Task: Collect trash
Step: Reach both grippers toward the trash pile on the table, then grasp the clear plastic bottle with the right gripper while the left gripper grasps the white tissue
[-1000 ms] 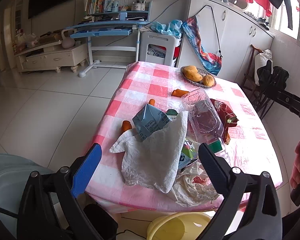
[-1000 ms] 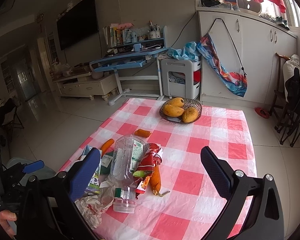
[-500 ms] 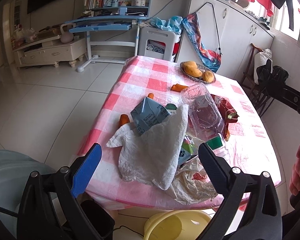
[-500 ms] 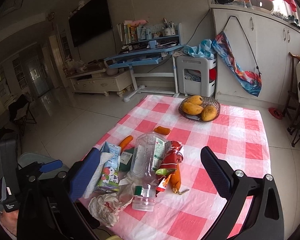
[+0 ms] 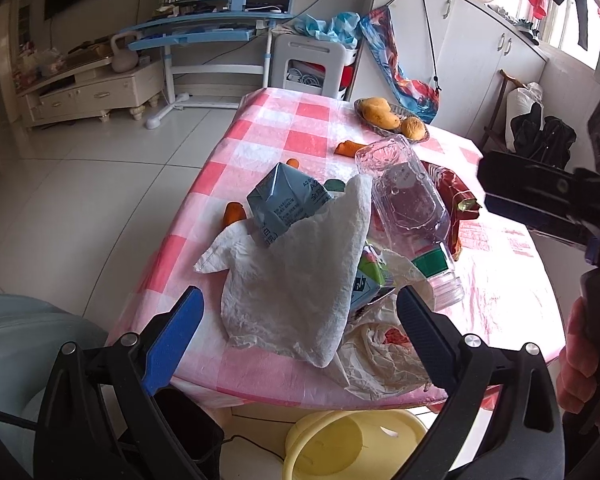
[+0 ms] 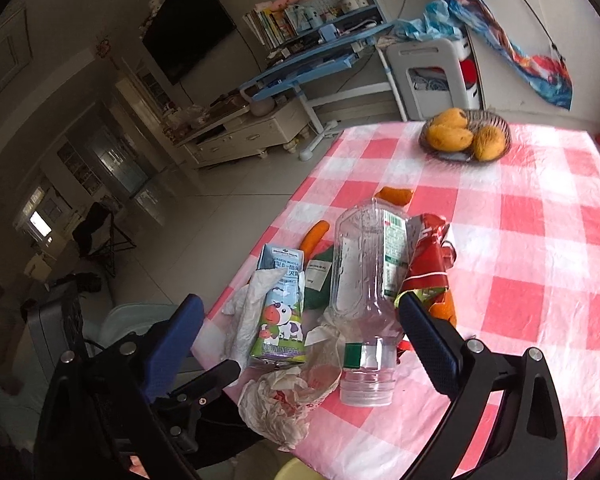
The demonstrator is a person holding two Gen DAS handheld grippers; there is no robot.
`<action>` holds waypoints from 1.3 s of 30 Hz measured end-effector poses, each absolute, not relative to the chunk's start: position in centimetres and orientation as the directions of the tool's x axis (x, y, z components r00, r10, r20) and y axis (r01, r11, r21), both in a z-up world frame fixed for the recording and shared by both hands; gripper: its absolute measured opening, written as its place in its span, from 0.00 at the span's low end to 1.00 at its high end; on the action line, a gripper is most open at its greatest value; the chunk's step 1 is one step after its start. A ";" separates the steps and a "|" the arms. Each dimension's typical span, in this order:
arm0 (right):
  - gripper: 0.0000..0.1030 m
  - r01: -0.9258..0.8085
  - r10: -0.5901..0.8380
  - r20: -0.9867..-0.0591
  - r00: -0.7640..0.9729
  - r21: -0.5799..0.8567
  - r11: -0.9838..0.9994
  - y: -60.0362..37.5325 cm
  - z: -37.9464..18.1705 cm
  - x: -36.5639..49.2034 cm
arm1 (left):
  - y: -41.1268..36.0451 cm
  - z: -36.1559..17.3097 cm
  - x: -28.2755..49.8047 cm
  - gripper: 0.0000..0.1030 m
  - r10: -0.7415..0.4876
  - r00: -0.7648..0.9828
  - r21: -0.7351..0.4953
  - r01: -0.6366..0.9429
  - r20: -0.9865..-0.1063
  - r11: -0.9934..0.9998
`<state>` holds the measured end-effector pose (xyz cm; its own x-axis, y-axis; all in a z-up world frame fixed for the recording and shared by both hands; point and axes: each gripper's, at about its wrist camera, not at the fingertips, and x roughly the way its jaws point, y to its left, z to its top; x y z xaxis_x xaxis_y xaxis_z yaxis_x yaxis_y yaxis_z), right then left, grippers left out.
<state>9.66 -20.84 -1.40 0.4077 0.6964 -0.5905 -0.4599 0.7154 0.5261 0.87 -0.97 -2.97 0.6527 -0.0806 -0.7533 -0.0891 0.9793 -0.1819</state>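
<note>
While both grippers tilt down over the near edge of the checked table (image 5: 300, 128), the left gripper (image 5: 296, 320) stands spread and empty above the paper towel (image 5: 300, 264). The right gripper (image 6: 296, 320), jaws just narrowing slightly yet released, frames the plastic bottle (image 6: 364, 280) and milk carton (image 6: 280, 312). The towel hides much of the trash pile; the yellow bin (image 5: 352, 444) is cut off below.

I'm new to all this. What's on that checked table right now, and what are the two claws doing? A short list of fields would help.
table: pink-and-white checked cloth
trash pile: clear plastic bottle lying on its side, milk carton, white paper towel, red snack wrapper, crumpled plastic bag
fruit: basket of mangoes at the far end
left claw: open, holding nothing
right claw: open, jaws just narrowing, nothing gripped
bin: yellow tub below the table's edge
</note>
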 end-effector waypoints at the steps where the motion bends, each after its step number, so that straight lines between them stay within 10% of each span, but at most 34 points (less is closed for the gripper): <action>1: 0.86 -0.447 0.700 -0.593 0.399 0.541 0.713 -20.8 -1.8 10.0 | -1.0 -3.1 0.9 0.89 -0.082 0.641 -0.181 -0.090 -0.763 0.979; 18: 0.85 -0.302 0.605 -0.694 0.390 0.524 0.796 -21.0 -6.0 12.6 | -1.5 -4.7 2.2 0.63 -0.151 0.610 -0.237 -0.062 -0.778 0.970; 26: 0.68 -0.295 0.607 -0.714 0.348 0.532 0.794 -21.1 -7.2 12.8 | -1.4 -4.7 2.5 0.22 -0.198 0.601 -0.273 -0.035 -0.774 0.961; 39: 0.68 -0.280 0.673 -0.630 0.388 0.615 0.737 -25.1 -5.4 10.7 | 0.7 -2.9 2.0 0.12 -0.298 0.655 -0.406 -0.015 -0.694 0.914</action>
